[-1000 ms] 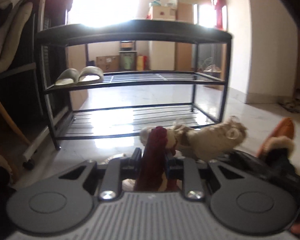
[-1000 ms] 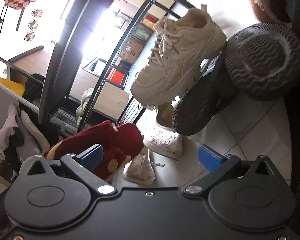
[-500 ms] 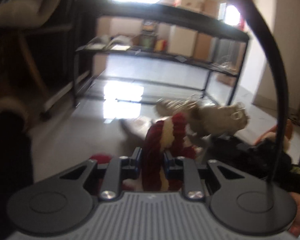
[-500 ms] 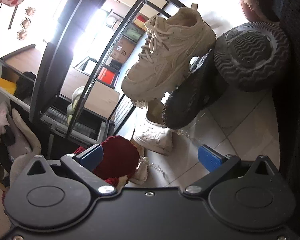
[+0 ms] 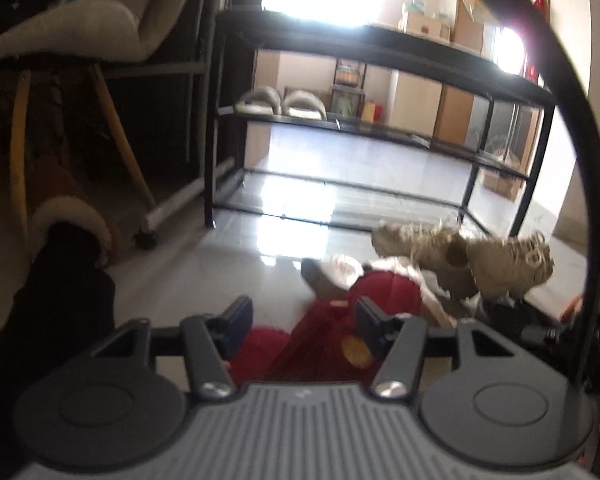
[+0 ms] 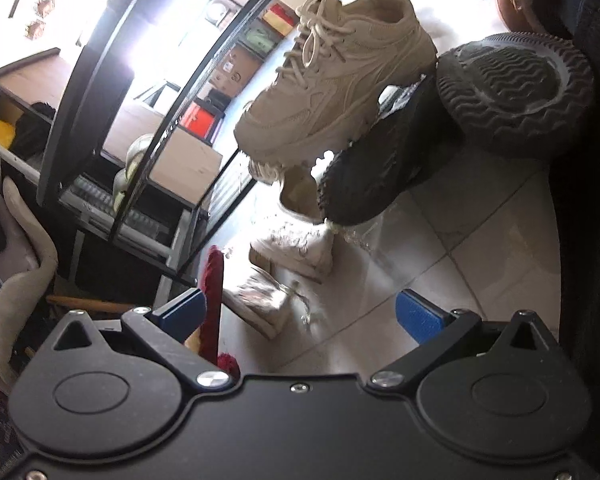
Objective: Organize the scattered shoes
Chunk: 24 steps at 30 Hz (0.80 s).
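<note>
Red plush slipper [image 5: 332, 336] lies on the floor between the left claw [image 5: 302, 320], whose jaws are opening to release it short of the shoe rack [image 5: 380, 120] ahead; the right claw [image 6: 300, 316] gapes empty below the beige sneaker [image 6: 340, 76]

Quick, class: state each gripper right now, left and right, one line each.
Left gripper: jaws opening, red slipper between them, no longer pinched.
Right gripper: open, holding nothing.
</note>
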Available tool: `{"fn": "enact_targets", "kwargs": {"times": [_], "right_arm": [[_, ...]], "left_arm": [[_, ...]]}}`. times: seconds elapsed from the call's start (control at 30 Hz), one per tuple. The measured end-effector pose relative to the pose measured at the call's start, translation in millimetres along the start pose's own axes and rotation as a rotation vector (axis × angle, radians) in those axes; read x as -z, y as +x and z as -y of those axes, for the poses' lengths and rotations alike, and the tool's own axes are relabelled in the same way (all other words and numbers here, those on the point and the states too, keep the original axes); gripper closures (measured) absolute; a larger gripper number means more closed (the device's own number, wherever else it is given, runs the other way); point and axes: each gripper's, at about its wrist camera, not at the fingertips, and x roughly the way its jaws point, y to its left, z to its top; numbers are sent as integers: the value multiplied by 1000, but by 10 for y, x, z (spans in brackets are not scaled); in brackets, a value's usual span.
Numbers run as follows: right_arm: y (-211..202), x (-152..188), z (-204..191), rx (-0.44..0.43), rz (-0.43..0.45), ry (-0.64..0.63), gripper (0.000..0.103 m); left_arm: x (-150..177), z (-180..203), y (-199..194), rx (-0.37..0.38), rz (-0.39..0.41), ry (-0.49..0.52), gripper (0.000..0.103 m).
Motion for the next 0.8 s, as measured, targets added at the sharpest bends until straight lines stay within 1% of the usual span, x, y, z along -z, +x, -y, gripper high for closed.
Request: {"fn": "enact_targets", "kwargs": {"times": [0.03, 0.07, 0.13, 0.17, 0.2, 0.23, 0.27, 0.3, 0.33, 0.37, 0.43, 0.47, 0.57, 0.67, 0.7, 0.73, 0.8], "right_arm": [[8, 28, -61, 6, -9, -23, 0], [22, 59, -122, 7, -19, -48, 0], [129, 222, -418, -2, -70, -160, 0], [163, 284, -513, -9, -82, -194, 0], [213, 362, -629, -22, -96, -236, 0], [254, 427, -728, -30, -103, -271, 0], [314, 534, -907, -38, -99, -340, 0], [364, 625, -1058, -45, -95, -398, 0], [377, 664, -1120, -43, -85, -427, 0], [419, 770, -1310, -36, -53, -519, 0], [452, 850, -1460, -22, -26, -594, 0], [502, 937, -1595, -15, -10, -666, 0], [580, 1059, -1805, -18, 2, -765, 0], [728, 1214, -1994, 25, 11, -861, 2], [757, 1235, -2014, 34, 8, -868, 15], [792, 1255, -2033, 45, 3, -874, 31], [922, 1275, -2058, 102, -23, -857, 32]], "left_arm": [[-31, -17, -15, -12, 27, 7, 38], [-48, -27, -19, -21, 41, 11, 35], [-105, -90, -31, -46, 88, 24, 32], [-122, -111, -37, -53, 104, 31, 31], [-136, -127, -49, -60, 115, 34, 26], [-157, -158, -72, -69, 136, 43, 17], [-175, -193, -99, -75, 158, 55, 12], [-188, -223, -128, -78, 175, 68, 4], [-200, -253, -157, -81, 193, 81, 1], [-212, -287, -189, -83, 214, 96, 1], [-228, -342, -233, -83, 239, 121, 0], [-235, -382, -230, -87, 242, 130, 0], [-260, -509, -172, -110, 221, 116, 0], [-267, -701, -61, -156, 175, 52, 0], [-265, -748, -37, -167, 166, 37, 0], [-258, -783, -35, -172, 163, 29, 0], [-245, -849, -31, -183, 158, 14, 0]]}}
